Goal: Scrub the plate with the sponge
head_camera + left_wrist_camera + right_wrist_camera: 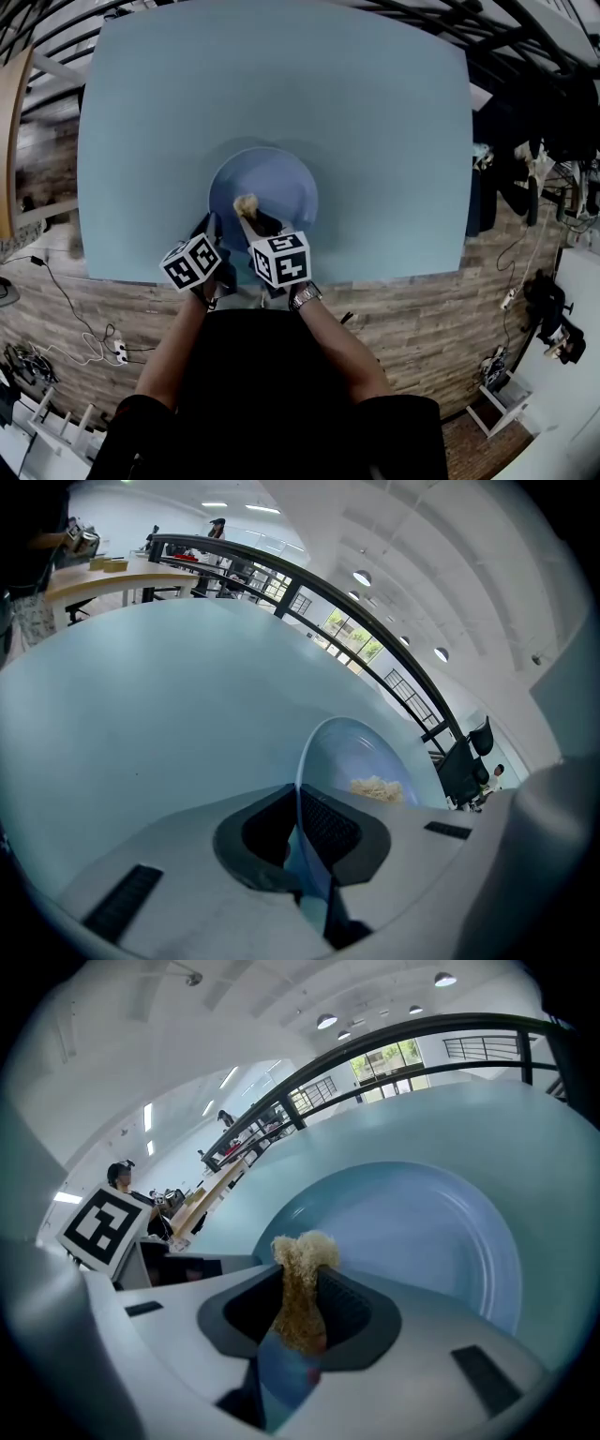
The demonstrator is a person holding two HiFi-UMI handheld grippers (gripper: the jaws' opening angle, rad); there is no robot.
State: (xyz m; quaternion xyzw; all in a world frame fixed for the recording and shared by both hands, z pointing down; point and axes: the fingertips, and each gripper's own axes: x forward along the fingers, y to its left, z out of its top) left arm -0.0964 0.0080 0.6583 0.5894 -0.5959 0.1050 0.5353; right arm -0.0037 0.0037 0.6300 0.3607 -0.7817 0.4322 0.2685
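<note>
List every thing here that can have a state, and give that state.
plate: lying on the table, its near rim clamped by the left gripper.
sponge: squeezed between the right gripper's jaws, its free end over the plate's inside.
left gripper: shut on the plate's rim.
right gripper: shut on the sponge.

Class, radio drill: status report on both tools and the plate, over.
Left tool shut on plate rim. Right tool shut on sponge, over plate; contact unclear. Nothing in the way.
</note>
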